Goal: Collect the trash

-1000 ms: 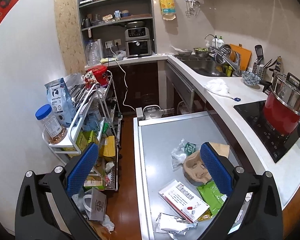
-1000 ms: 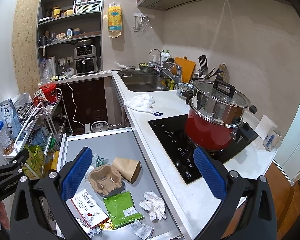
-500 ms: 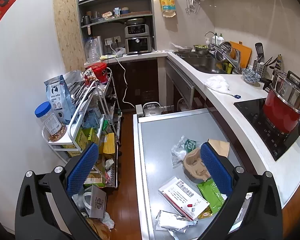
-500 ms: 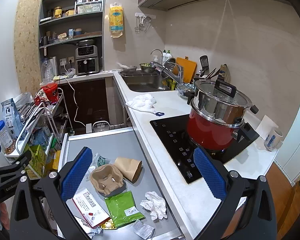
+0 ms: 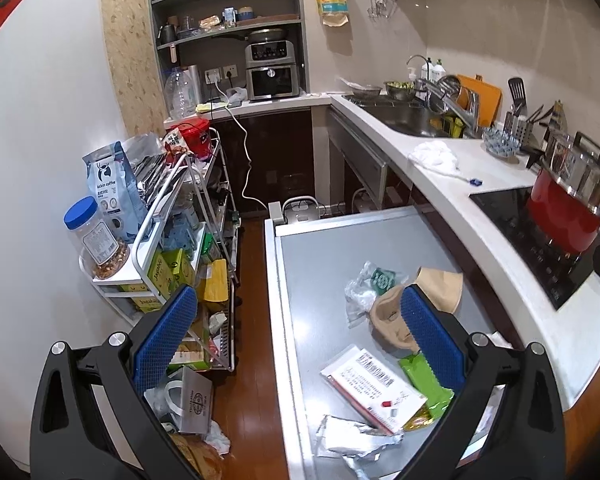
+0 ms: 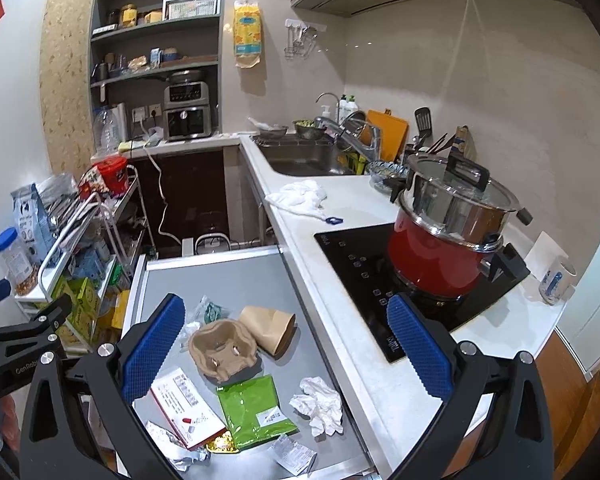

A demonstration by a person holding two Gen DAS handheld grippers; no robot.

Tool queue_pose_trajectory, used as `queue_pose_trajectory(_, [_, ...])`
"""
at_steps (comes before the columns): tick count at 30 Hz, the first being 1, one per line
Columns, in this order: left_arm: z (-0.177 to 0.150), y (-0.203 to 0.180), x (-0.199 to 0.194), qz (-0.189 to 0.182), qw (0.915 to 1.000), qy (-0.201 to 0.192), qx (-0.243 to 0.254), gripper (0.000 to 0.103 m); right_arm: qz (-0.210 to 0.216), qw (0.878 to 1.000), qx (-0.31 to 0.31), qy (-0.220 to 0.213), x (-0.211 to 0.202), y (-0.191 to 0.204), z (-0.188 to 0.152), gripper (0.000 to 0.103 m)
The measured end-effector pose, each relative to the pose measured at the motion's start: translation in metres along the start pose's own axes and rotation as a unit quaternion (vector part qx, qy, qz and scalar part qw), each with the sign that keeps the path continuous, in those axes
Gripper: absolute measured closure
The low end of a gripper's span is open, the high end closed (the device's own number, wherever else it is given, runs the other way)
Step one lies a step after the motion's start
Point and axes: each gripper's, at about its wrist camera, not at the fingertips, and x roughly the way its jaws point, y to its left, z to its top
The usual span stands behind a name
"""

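Trash lies on a grey table: a brown pulp cup carrier, a tipped brown paper cup, a green packet, a white-and-red box, a crumpled white tissue, a clear wrapper and foil scraps. The carrier, box and foil also show in the left wrist view. My left gripper is open and empty above the table's left edge. My right gripper is open and empty above the trash.
A white counter runs along the right with a sink, a white cloth and a red pot on a black hob. A wire cart full of packets stands left of the table over a wood floor.
Both grippers have drifted back and up slightly; the trash sits a little lower and nearer in both views. Both stay open and nothing has been taken hold of.
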Motion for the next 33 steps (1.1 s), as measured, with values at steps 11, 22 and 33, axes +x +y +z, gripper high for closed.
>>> queue_pose_trajectory(11, [-0.057,0.016,0.067,-0.091,0.9884,0.121,-0.011,0.031,0.038,0.992,-0.054,0.106,0.060,0.015,-0.067,0.004])
queue_pose_trajectory(22, [-0.105,-0.026,0.151,-0.178,0.9377,0.288,-0.077,0.049,0.032,0.978,-0.113,0.173,0.117,0.030,-0.134,0.012])
queue_pose_trajectory(33, [-0.101,-0.051,0.181,-0.139,0.9217,0.349,-0.095,0.047,0.052,0.968,-0.143,0.201,0.135,0.031,-0.156,0.012])
